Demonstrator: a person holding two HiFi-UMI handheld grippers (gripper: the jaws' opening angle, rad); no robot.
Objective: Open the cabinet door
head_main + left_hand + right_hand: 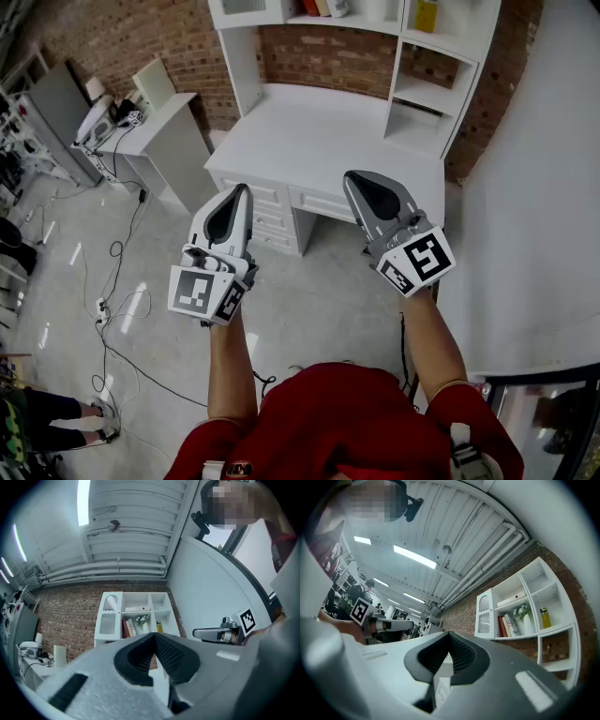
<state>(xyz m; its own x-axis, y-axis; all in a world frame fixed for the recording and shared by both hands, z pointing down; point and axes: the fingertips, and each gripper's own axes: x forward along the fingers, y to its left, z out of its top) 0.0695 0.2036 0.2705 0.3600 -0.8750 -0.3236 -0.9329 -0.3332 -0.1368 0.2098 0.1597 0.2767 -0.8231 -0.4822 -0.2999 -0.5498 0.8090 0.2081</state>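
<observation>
A white desk [319,131] with a shelf hutch stands against a brick wall. The cabinet door [246,7] is the glass-fronted panel at the hutch's upper left, and it looks closed [108,616] [484,613]. Both grippers are held up in front of the desk, well short of it and far from the door. My left gripper [244,187] [153,634] has its jaws together with nothing between them. My right gripper [349,176] [449,633] is likewise shut and empty.
Desk drawers [272,211] sit below the tips. Books [129,627] and a yellow bottle [543,617] fill the open shelves. A second white table [155,127] with devices stands left, cables [112,309] trail on the floor, a white curved wall [544,187] rises right, and a bystander's legs [47,422] show low left.
</observation>
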